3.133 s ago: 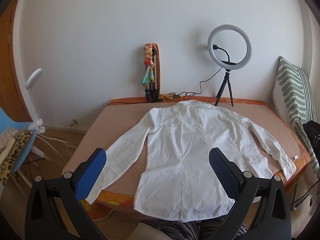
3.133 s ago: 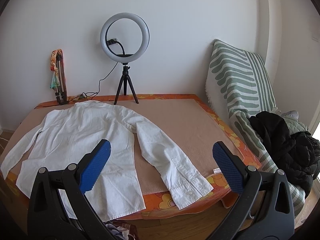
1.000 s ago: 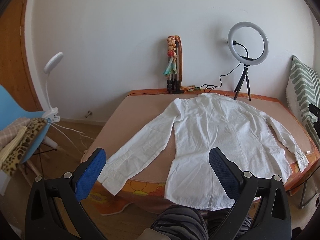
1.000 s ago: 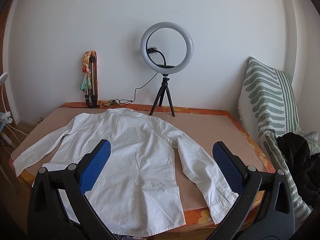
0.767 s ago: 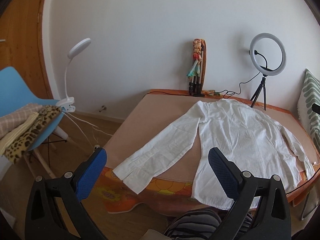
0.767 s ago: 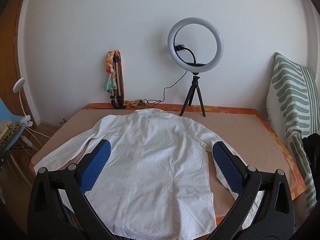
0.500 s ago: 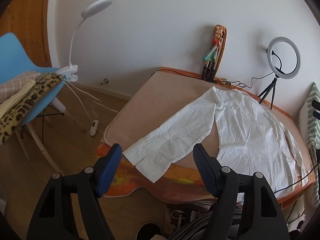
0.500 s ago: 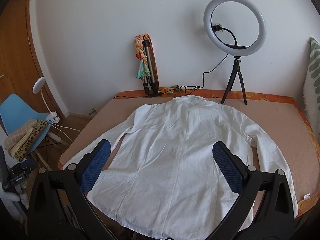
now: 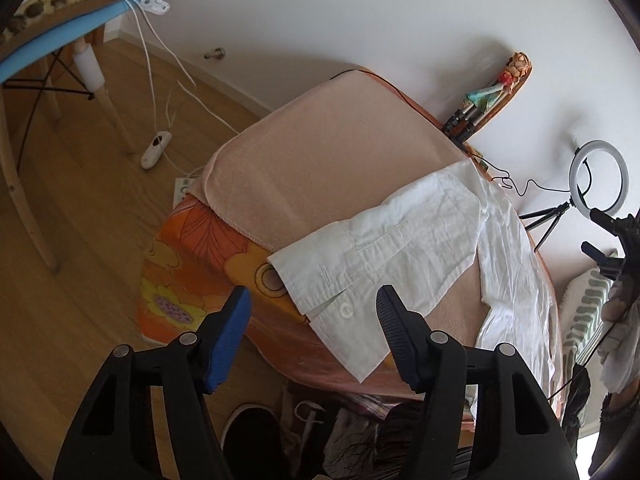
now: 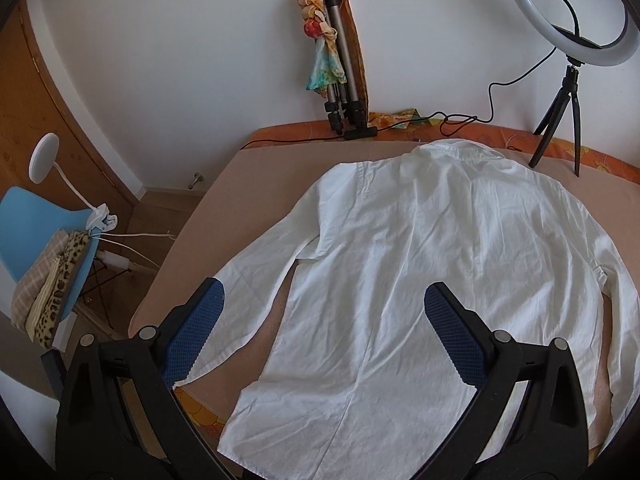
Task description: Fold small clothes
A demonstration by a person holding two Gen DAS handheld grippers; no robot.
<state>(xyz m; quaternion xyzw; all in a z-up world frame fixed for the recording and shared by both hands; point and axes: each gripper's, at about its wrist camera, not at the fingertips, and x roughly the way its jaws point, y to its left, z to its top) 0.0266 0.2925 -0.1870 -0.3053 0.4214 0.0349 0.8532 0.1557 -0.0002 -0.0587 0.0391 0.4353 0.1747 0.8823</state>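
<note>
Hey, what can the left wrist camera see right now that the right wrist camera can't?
Only the left wrist view shows the sleeve cuff hanging over the table's near edge, its button, the floor plug strip, and the left claw, whose jaws have just been closing with nothing between them. Only the right wrist view shows the shirt's whole back and the open right claw. Both show the white shirt, ring light and blue chair.
</note>
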